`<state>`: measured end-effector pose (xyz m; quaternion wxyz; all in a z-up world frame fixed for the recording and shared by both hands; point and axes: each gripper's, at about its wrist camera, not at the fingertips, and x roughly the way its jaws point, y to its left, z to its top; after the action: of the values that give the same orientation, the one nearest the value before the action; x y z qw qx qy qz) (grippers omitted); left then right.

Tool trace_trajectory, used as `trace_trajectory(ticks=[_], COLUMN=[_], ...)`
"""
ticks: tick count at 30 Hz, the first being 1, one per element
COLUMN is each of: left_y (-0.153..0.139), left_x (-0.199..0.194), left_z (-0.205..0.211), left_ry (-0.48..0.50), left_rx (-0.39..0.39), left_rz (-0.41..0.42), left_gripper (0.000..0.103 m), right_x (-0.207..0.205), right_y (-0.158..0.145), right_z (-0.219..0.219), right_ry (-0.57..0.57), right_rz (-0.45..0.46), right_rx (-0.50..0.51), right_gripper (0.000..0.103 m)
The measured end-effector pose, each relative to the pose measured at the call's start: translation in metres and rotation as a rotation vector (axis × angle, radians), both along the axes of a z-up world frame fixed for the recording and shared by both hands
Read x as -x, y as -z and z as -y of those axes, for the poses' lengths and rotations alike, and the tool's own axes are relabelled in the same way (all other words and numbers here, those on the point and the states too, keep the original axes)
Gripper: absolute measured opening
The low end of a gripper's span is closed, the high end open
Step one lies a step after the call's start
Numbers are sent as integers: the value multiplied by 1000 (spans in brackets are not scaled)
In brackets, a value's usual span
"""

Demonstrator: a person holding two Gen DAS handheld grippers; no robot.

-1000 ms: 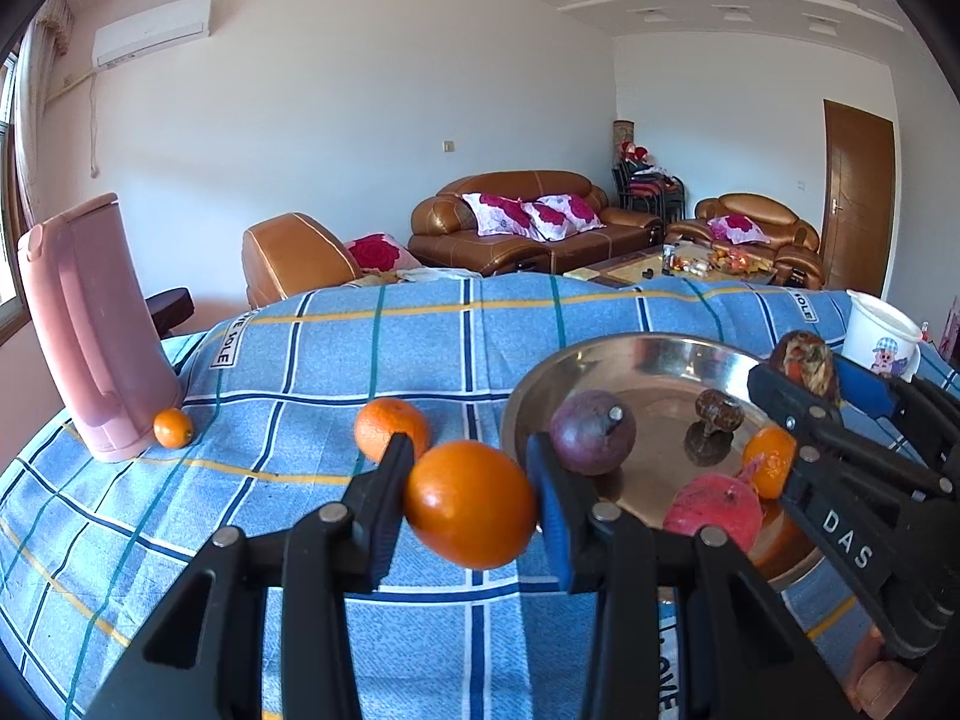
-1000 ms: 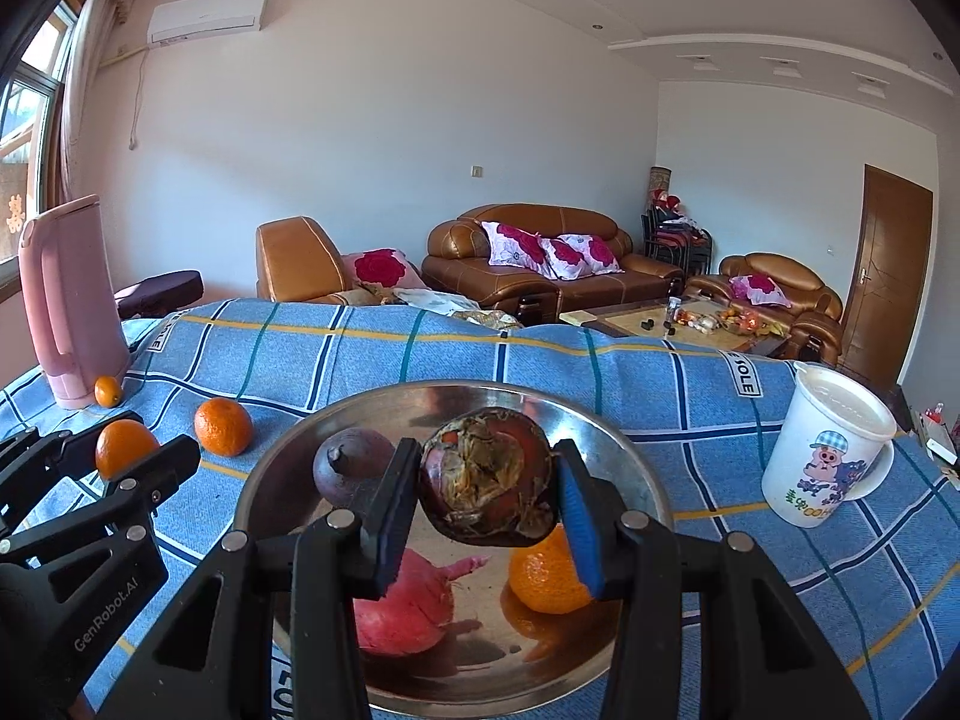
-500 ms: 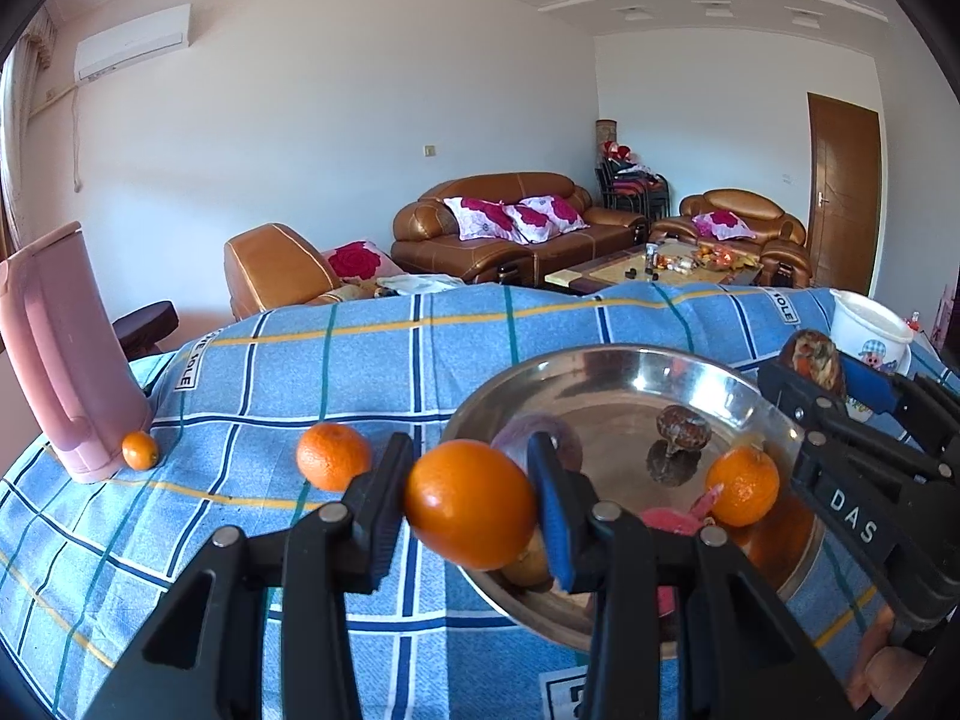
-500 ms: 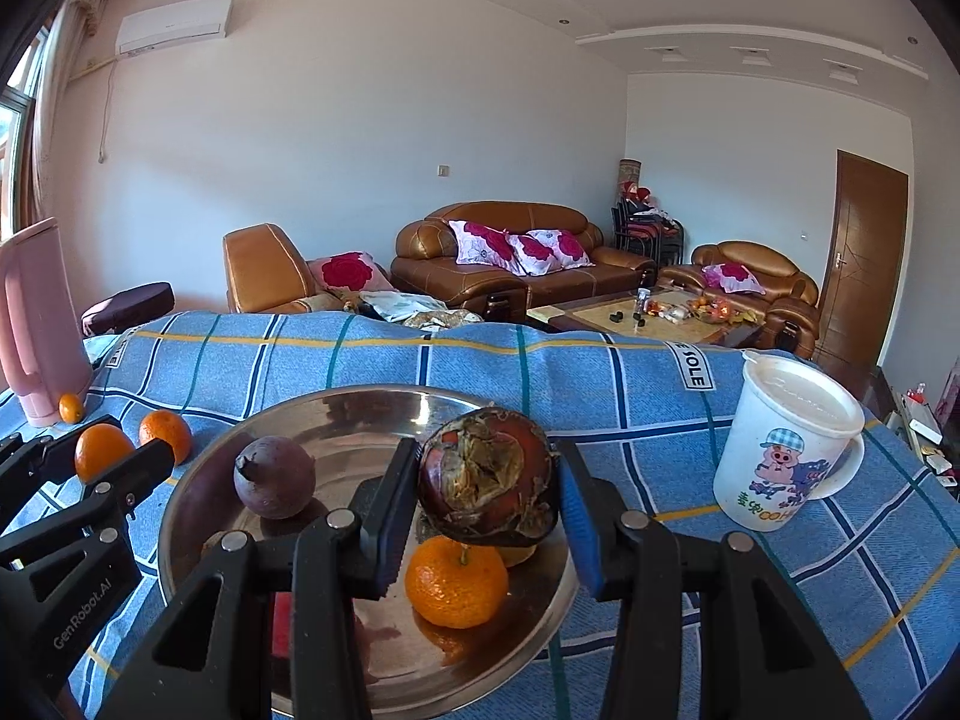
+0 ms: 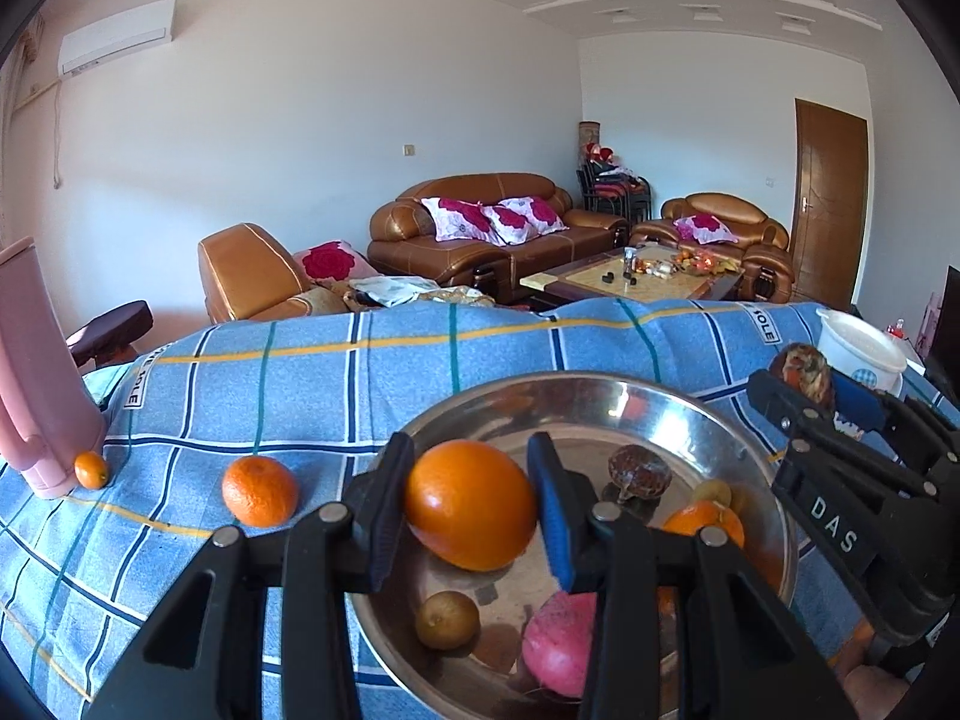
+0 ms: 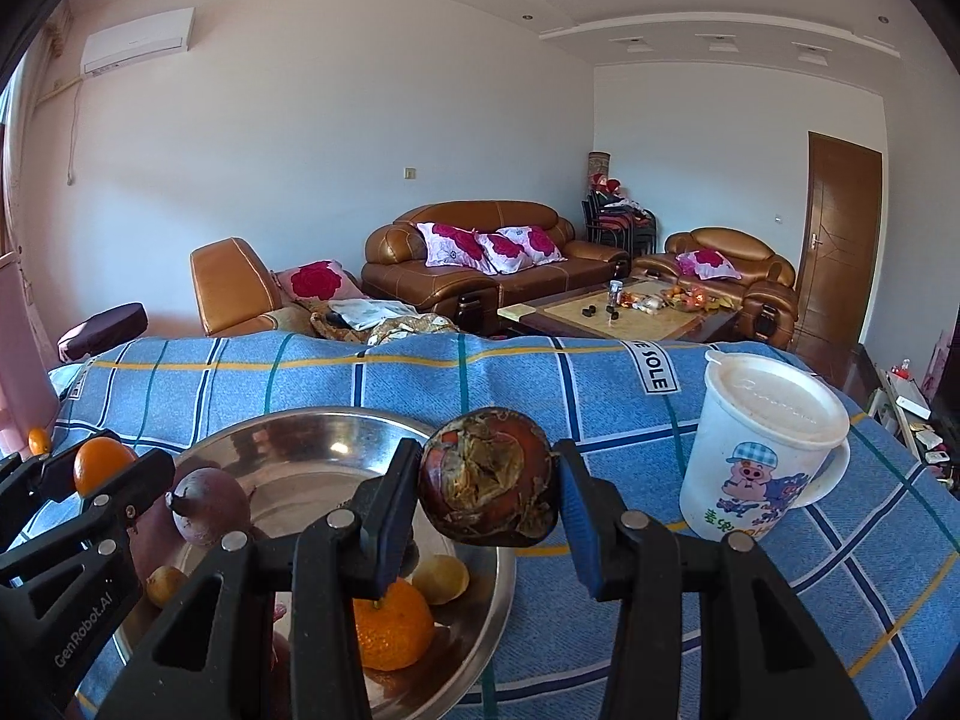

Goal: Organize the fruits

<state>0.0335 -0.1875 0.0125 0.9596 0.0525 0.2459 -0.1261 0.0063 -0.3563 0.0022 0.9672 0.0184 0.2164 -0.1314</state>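
The left gripper [image 5: 471, 504] is clamped on a smooth orange [image 5: 470, 505], held in the air over the near left part of a round steel bowl [image 5: 600, 399]. The right gripper [image 6: 489, 495] is clamped on a dark, mottled brown fruit [image 6: 489, 477], held just past the bowl's right rim, above the blue checked cloth [image 6: 420, 378] that covers the table.

Inside the bowl several fruits already lie: a tangerine [image 6: 390, 624], a pink-red fruit [image 5: 558, 639], a purple round fruit [image 6: 210, 507], a small brown fruit [image 5: 639, 471] and two small yellowish ones [image 5: 447, 619].

Outside the bowl, a second tangerine [image 5: 260, 491] sits alone on the cloth to the left. Farther left, a tiny orange fruit [image 5: 91, 470] rests against the base of a pink jug [image 5: 36, 372]. A white lidded cartoon mug [image 6: 762, 450] stands to the right of the bowl.

The gathering looks well along: most fruit is in the bowl. Left to do, it seems, are releasing the two held fruits and collecting the two on the cloth.
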Motion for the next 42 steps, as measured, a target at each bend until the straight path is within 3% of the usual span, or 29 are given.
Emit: trace_trajectory(ticks=[16, 27, 42], left_y=[10, 18, 19], left_x=[-29, -48, -45], left_z=[18, 13, 14], left_ry=[-52, 6, -17], left_rx=[-37, 44, 8], left_rz=[-53, -131, -102], left_gripper=[41, 41, 42], right_x=[-45, -65, -62], right_y=[14, 26, 26], right_z=[-2, -7, -2], right_ry=[-74, -196, -210], right_rz=[-97, -204, -205], right_rx=[-31, -90, -115], right_gripper=[47, 47, 50])
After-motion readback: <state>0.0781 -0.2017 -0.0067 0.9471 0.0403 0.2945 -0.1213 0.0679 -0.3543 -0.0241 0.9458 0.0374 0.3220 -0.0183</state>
